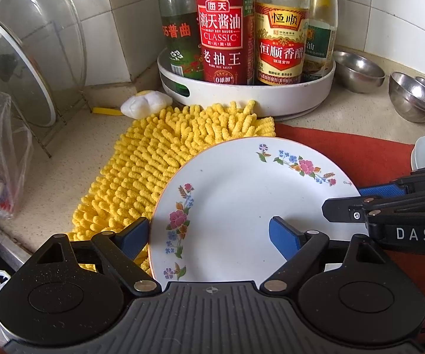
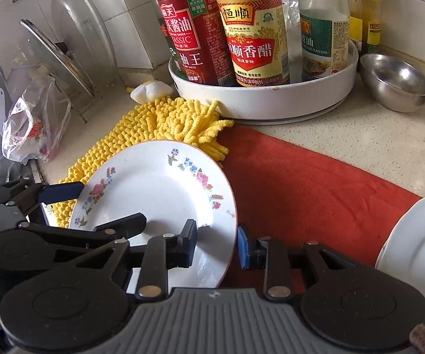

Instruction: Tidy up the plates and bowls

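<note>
The plate (image 1: 242, 206), white with flower sprigs, is straddled at its left rim by the left tongs (image 1: 209, 237) and at its right rim by the right tongs (image 2: 216, 243) — both sets are spread, and contact with the rim cannot be told. The plate is tilted over a yellow mat (image 1: 153, 159) and a red cloth (image 2: 301, 183) on the tabletop (image 2: 360, 135). Three steel bowls (image 1: 357, 70) are seen at the right — four bottles stand in a white tray (image 1: 242, 94).
</note>
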Tool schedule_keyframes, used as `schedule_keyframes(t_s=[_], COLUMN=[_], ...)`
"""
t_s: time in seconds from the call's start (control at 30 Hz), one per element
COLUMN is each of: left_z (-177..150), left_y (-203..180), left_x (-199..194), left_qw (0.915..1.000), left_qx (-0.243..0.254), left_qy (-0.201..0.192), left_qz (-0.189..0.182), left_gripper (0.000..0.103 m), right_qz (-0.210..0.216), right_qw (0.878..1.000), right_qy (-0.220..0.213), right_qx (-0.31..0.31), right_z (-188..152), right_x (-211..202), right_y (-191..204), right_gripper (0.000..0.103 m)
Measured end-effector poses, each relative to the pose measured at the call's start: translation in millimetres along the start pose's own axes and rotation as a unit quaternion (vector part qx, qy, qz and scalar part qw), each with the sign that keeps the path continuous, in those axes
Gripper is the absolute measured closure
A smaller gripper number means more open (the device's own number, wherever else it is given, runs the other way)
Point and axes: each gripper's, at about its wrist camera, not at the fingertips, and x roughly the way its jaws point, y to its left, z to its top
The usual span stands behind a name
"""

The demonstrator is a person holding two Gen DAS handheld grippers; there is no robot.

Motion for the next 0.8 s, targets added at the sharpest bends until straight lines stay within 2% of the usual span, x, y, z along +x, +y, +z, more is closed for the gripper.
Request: schedule_keyframes(t_s=[0.23,0.37,0.43,0.57,0.8], left_z=[1.2,-1.3,-2.4,-3.7,-0.3], left_y=[-6.1,-6.5,-6.7,-5.9,-6.9], left_x=[-2.3,5.5,6.4,10.4,11.7], left_qw=[0.9999,1.0,1.0,1.0,0.9999], left_qx=[0.007,-0.001,-0.002,-0.005,-0.014], left_qy=[-0.003,0.009,0.005,0.0,-0.003], left_qz=[0.008,0.004,0.005,0.001,-0.003], left_gripper=[0.014,0.014,0.013,0.005,0.007], right_qz=[0.007,0.01,0.015,0.019,0.027], right_qw=[1.0,1.0,1.0,1.0,0.999], right_qy=[-0.003,0.007,0.01,0.013,0.015], right_qx=[0.004,0.013,0.017,0.01,0.016], right_z=[-3.1,-5.4,-5.1,-4.3,-3.1], right_x=[-3.9,-0.3,2.2,2.7,3.3], right_y=[-4.1,-8.8,-12.0,-12.0,-14.9], right_gripper=[0.075,0.075,0.075,0.075,0.076])
